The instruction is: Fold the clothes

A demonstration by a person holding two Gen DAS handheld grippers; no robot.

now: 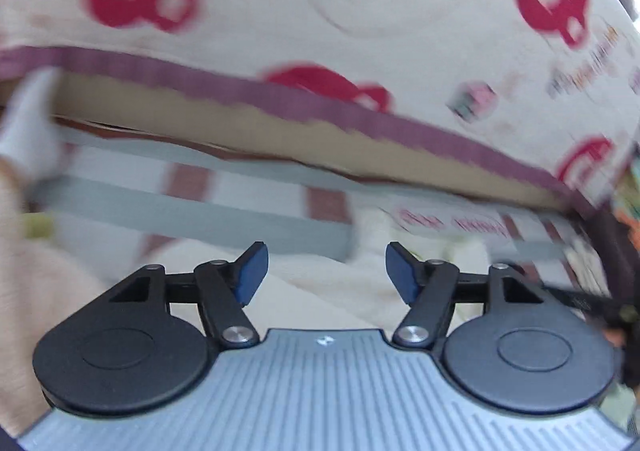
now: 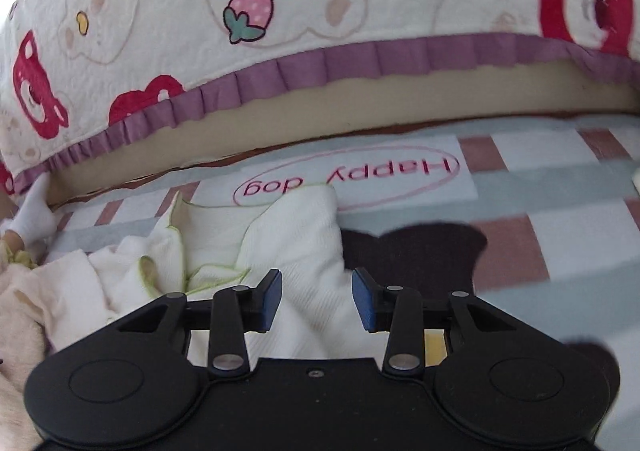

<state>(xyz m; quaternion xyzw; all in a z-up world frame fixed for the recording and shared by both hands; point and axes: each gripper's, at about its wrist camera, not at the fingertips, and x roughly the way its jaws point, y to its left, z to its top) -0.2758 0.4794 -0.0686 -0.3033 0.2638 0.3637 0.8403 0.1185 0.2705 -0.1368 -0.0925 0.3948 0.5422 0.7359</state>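
Two grippers: left gripper (image 1: 326,271), right gripper (image 2: 316,301), each with two blue pads.
One white garment with green trim (image 2: 288,243).
One pale pink fuzzy cloth (image 2: 20,303) at left edge.
One checked sheet (image 2: 560,219) with one "Happy dog" label (image 2: 348,175).
One quilted cover with purple frill (image 2: 320,3); on it, in right wrist view, one strawberry print (image 2: 250,13) and four red bear prints, some cut by edge.
One white sock (image 2: 34,215).
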